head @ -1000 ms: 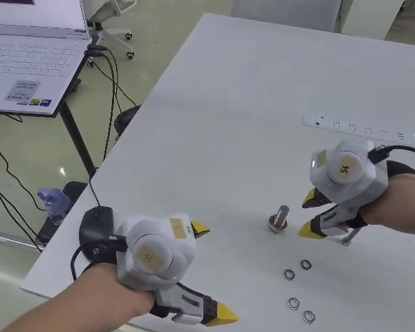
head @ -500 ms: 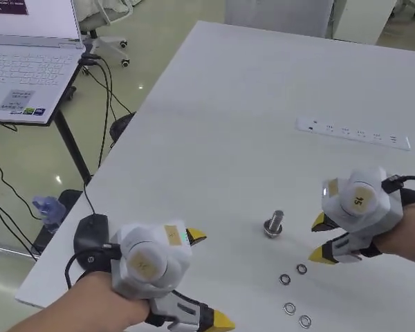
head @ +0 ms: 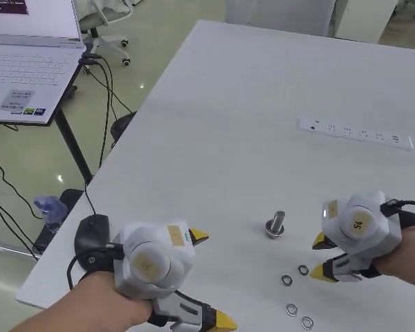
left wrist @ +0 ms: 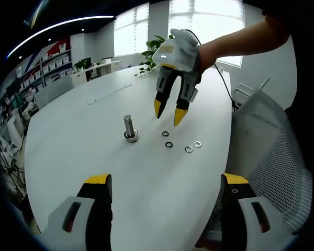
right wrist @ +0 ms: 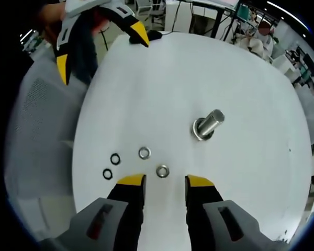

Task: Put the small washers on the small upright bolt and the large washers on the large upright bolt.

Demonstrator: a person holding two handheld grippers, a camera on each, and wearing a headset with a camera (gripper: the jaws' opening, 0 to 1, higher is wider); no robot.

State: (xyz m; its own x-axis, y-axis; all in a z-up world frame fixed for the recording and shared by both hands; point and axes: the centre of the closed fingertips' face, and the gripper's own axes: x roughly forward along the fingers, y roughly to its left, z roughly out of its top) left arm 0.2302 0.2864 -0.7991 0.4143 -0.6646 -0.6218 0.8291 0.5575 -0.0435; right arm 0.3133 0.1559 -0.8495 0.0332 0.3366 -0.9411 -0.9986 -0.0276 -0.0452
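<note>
Right gripper [right wrist: 166, 181]: jaws partly open, empty; one washer [right wrist: 163, 170] lies just ahead between the tips.
Left gripper [left wrist: 166, 179]: jaws wide apart, empty (near table edge).
Loose washers [head: 291, 309]: four on table [head: 214, 138], near upright bolt [head: 275, 225].

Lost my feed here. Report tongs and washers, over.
Left tongs open, empty. Right tongs open, hovering by the washers. Four loose on table beside upright bolt. Nothing between right tongs and washers.
</note>
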